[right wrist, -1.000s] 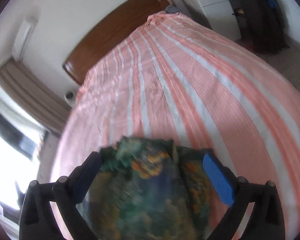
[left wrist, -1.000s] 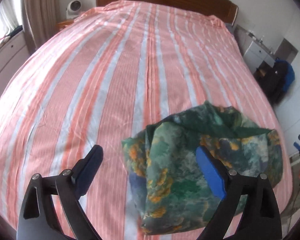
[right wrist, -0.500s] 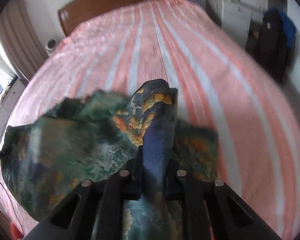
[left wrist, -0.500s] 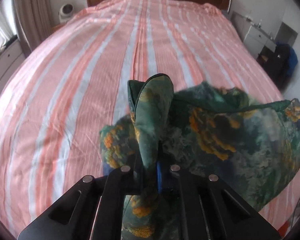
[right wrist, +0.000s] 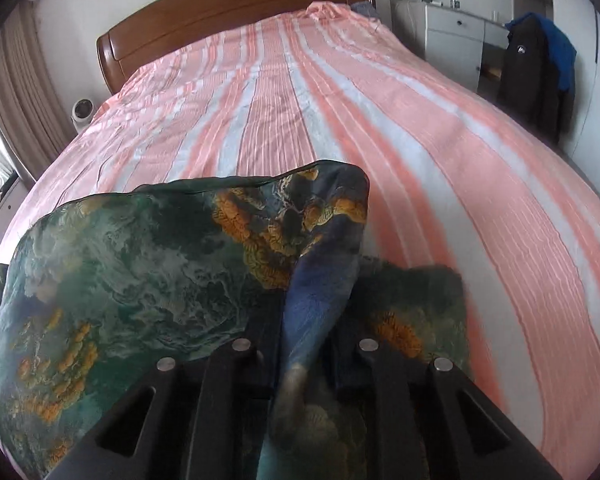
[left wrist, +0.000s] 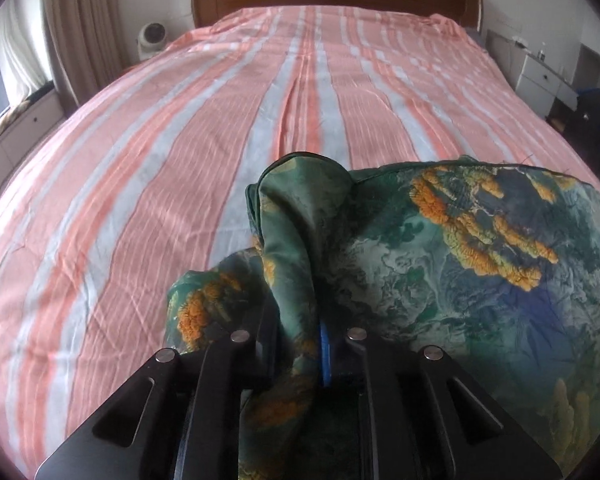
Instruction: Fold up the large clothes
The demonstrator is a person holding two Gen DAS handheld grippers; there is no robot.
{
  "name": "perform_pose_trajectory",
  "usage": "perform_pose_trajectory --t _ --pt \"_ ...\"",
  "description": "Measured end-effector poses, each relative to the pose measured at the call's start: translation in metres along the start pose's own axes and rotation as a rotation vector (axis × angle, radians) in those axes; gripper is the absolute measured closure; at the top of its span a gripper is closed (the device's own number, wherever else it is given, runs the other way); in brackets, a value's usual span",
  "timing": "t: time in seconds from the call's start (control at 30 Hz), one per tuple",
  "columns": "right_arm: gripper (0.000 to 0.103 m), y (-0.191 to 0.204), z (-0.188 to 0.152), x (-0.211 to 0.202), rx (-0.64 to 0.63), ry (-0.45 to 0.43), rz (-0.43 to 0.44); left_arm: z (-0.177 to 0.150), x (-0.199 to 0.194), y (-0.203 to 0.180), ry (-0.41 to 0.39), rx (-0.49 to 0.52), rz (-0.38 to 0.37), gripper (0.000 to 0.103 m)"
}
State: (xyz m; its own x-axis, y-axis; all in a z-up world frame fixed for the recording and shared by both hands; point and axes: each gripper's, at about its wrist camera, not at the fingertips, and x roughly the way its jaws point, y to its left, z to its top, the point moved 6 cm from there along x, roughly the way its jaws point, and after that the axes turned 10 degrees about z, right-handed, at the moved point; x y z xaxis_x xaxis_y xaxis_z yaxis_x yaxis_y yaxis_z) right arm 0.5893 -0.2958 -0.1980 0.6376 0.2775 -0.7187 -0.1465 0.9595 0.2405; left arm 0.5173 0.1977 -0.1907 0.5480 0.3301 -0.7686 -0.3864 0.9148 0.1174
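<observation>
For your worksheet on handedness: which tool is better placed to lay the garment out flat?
Neither alone: the left tool and right tool each pinch a corner of the green garment, stretched between them.

text: nothing readable is showing anywhere | closest thing: a small white logo is sitting on the dark jacket (right wrist: 530, 64) hanging right of the bed (right wrist: 440, 152) | too tiny to make out

Both wrist views look close along their tongs, downward, sharing the striped bed (left wrist: 180, 160) and headboard (right wrist: 236, 4).
</observation>
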Motion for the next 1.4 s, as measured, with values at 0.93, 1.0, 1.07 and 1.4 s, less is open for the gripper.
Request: perform_pose_trajectory --t 0.93,1.0,1.07,1.4 --pt "0.032 0.004 -0.132 -0.160 0.088 -0.062 0.229 -0.131 -0.183 -0.191 -0.133 0.553 -0.245 0.012" --pt "0.032 -0.008 -0.143 -0.155 0.170 -0.058 0.253 -0.148 -0.199 -0.193 -0.133 0.596 -0.259 0.012" --pt "0.030 -0.020 -0.147 -0.152 0.265 -0.070 0.290 -0.157 -0.210 -0.193 -0.127 0.604 -0.278 0.012" --pt "0.052 -0.044 -0.108 -0.099 0.634 -0.152 0.417 -0.098 -0.246 -0.170 -0.117 0.435 -0.352 0.012"
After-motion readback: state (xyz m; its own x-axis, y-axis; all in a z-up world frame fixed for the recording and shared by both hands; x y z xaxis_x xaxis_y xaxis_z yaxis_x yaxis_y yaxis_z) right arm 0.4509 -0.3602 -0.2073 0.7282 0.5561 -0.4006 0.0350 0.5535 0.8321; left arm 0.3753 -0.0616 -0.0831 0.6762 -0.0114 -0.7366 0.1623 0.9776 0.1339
